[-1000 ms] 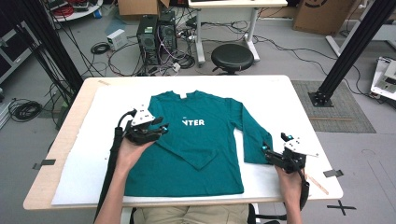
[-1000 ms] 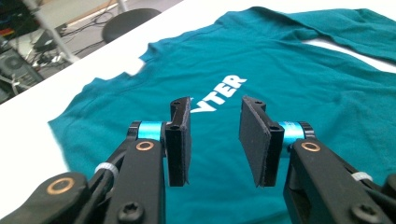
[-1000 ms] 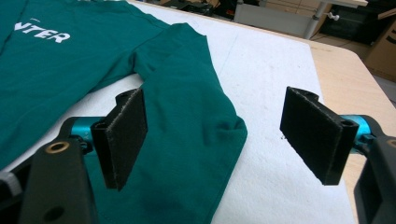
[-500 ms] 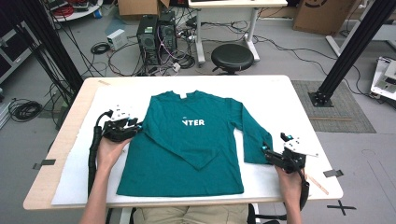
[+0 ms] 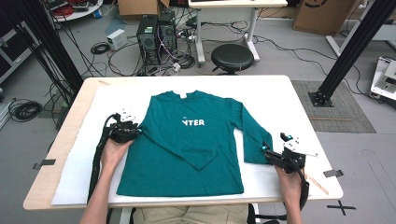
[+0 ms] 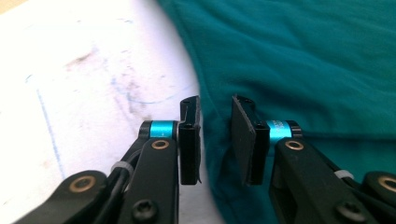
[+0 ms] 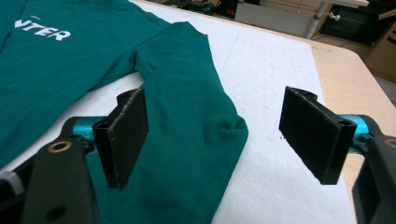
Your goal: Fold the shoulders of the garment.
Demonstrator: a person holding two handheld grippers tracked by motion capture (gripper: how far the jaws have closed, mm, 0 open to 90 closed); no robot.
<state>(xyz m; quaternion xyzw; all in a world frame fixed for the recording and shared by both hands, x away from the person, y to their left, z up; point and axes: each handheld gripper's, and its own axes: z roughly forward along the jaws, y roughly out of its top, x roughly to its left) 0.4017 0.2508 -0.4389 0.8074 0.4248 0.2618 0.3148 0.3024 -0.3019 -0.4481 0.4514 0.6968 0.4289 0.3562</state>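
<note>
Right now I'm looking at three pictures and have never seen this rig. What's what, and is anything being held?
No robot here: a person at a table holds a hand-operated claw in each hand. The wide picture comes from a fixed camera overhead. The other two come from cameras riding on the claws, looking along their black jaws.

A teal long-sleeved shirt lies flat on the table, one sleeve folded across the front.

The left claw sits at the shirt's side edge. Its jaws have just been closing with cloth between them, but a gap remains, so no grip yet. The right claw is wide open over the folded end of the other sleeve, holding nothing.
</note>
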